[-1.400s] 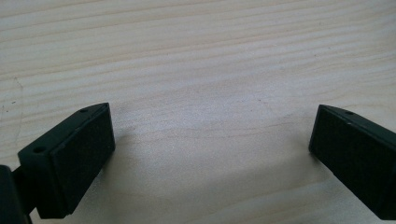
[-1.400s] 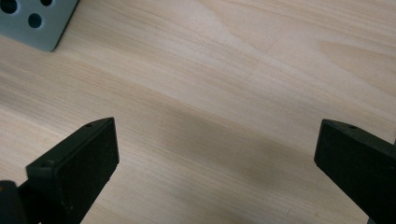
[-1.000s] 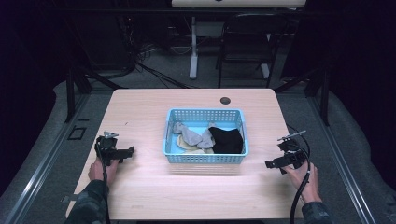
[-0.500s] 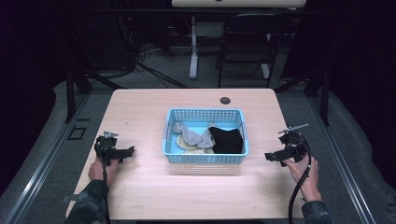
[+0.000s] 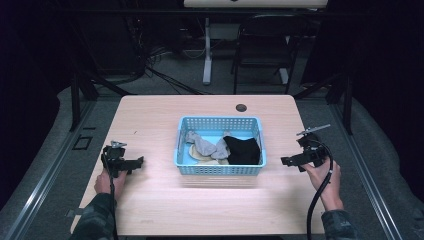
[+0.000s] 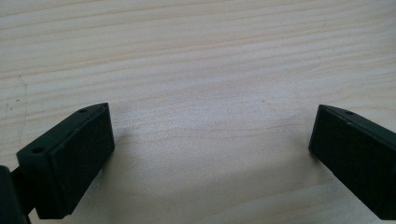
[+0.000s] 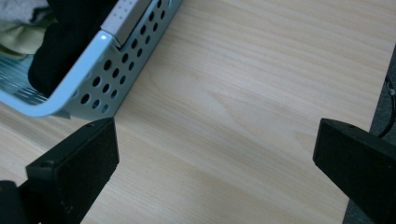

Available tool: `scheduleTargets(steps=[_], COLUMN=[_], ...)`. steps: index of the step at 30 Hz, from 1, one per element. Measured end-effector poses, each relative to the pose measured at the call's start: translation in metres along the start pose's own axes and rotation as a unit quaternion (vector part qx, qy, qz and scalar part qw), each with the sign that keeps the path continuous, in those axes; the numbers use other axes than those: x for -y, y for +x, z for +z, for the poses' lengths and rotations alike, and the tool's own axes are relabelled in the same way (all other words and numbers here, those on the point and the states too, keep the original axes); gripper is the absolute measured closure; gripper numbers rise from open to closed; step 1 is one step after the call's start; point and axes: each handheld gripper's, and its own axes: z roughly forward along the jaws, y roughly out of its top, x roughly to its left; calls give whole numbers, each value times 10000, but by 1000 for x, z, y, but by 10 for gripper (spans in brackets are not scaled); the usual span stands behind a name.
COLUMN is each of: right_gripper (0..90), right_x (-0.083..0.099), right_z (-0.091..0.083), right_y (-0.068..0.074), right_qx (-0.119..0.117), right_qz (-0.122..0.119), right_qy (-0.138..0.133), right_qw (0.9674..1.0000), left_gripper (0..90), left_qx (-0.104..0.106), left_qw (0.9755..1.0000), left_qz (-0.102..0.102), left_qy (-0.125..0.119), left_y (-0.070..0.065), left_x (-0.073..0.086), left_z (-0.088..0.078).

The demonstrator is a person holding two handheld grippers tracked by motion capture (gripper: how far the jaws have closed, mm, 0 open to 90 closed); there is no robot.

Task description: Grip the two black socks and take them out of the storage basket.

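Observation:
A light blue perforated basket (image 5: 220, 168) stands in the middle of the wooden table (image 5: 150, 120). Inside lie a grey cloth (image 5: 202, 144), a pale yellowish cloth (image 5: 200, 155) and a black cloth (image 5: 242, 150). My left gripper (image 5: 137, 161) rests low at the table's left side, open, over bare wood (image 6: 210, 140). My right gripper (image 5: 286, 161) is held to the right of the basket, open with nothing between its jaws. In the right gripper view the basket's corner (image 7: 88, 79) and the black cloth (image 7: 65, 42) show at upper left.
A dark round cable hole (image 5: 241, 107) sits near the table's far edge. Beyond the table stand a chair (image 5: 265, 45) and a desk leg (image 5: 206, 50) with cables on the floor. The table's right edge (image 7: 383, 93) runs close to my right gripper.
My right gripper has shifted slightly toward the basket and turned a little. The left gripper has stayed put.

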Motion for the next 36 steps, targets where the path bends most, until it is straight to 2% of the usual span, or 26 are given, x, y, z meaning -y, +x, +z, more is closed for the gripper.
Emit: scheduleTargets(steps=[12,16,17,18,22,25,27,31,36], right_gripper=[0,1,1,2,3,8,10,12,18], right_x=[-23,-32,-35,-38,-46,-58,-65,-76,-88], right_z=[-6,-8,-9,-10,-13,-18,-19,-19,-13], right_y=[9,13,14,15,17,23,26,33,44], right_qx=[-59,-146,-98,-169,-172,-278,-244,-323,-517], right_qz=[-158,-246,-305,-291,-383,-450,-514,-598,-659], right_qy=[-101,-14,18,-27,8,-38,-4,14,174], right_qw=[9998,9996,9995,9994,9991,9986,9984,9977,9963], left_gripper=[1,1,1,1,1,1,1,1,1], left_qx=[-2,-3,-4,-4,-4,-4,-4,-4,-4], left_qw=[10000,10000,10000,10000,10000,10000,10000,10000,10000], left_qz=[0,0,1,1,2,3,2,3,3], left_qy=[-1,0,-1,-1,0,-1,0,0,0], left_y=[0,0,0,0,0,0,0,0,0], left_x=[0,0,0,0,0,0,0,0,0], left_z=[0,0,0,0,0,0,0,0,0])
